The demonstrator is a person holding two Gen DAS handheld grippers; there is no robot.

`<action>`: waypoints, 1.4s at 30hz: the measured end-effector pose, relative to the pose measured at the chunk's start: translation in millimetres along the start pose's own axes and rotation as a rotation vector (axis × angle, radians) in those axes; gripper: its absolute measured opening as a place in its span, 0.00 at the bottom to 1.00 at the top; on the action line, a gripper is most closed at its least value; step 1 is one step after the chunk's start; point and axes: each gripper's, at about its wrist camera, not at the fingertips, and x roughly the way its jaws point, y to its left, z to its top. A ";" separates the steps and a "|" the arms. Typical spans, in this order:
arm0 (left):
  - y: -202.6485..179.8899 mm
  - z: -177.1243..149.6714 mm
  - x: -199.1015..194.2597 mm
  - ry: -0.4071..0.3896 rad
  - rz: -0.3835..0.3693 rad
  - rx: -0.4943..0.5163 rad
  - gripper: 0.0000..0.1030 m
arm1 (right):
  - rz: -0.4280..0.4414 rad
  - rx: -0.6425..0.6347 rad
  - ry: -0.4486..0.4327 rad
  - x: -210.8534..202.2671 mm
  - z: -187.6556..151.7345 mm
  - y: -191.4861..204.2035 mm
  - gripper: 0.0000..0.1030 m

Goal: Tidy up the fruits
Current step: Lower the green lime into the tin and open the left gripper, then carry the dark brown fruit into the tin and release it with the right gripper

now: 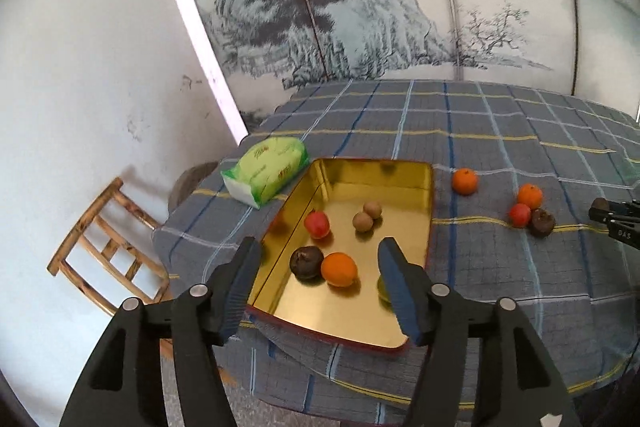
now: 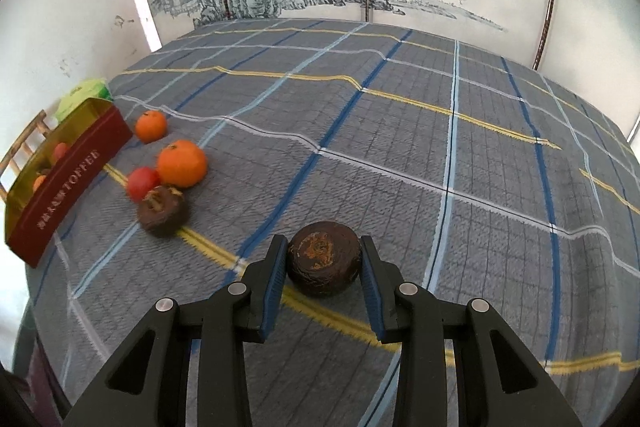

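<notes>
A gold-lined tin box [image 1: 416, 179] with red outer walls [image 2: 68, 179] holds a red fruit [image 1: 317, 223], two tan round fruits [image 1: 367, 215], a dark brown fruit [image 1: 306, 262], an orange [image 1: 339, 269] and a green fruit partly hidden behind my finger. My left gripper [image 1: 320, 285] is open and empty above the box's near end. On the cloth lie two oranges [image 2: 182, 163] [image 2: 150, 125], a red fruit [image 2: 142, 182] and a dark fruit [image 2: 161, 211]. My right gripper [image 2: 323, 259] is shut on another dark brown fruit [image 2: 323, 258], low over the cloth.
A green tissue pack [image 1: 266, 169] lies left of the box. The round table has a grey plaid cloth [image 2: 400, 131]. A wooden chair [image 1: 108, 251] stands at the table's left. A painted landscape screen [image 1: 360, 7] is behind the table.
</notes>
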 end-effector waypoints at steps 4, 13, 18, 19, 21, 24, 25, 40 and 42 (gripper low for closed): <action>-2.6 1.1 -11.2 -0.017 -0.003 0.016 0.59 | 0.011 -0.008 -0.023 -16.7 -0.5 11.7 0.35; 2.2 -1.7 -19.2 -0.015 0.004 -0.001 0.61 | 0.051 -0.040 -0.074 -46.6 10.1 45.7 0.35; 9.3 -5.0 -21.7 -0.018 0.022 -0.012 0.67 | 0.073 -0.077 -0.104 -62.6 16.5 68.4 0.35; 11.1 -5.5 -22.1 -0.019 0.023 -0.016 0.67 | 0.078 -0.084 -0.108 -64.8 18.2 73.1 0.35; 13.4 -6.0 -22.5 -0.019 0.020 -0.023 0.67 | 0.090 -0.099 -0.117 -69.4 22.0 82.3 0.35; 16.4 -7.6 -23.2 -0.017 0.021 -0.029 0.68 | 0.109 -0.130 -0.133 -77.6 27.8 98.9 0.35; 17.6 -8.2 -23.6 -0.017 0.020 -0.031 0.68 | 0.114 -0.137 -0.137 -79.5 29.3 104.1 0.35; 37.0 -13.2 -21.9 0.011 -0.025 -0.095 0.68 | 0.208 -0.254 -0.167 -90.8 51.8 181.0 0.35; 40.1 -13.9 -20.5 0.018 -0.034 -0.107 0.68 | 0.223 -0.267 -0.166 -89.4 54.5 190.4 0.35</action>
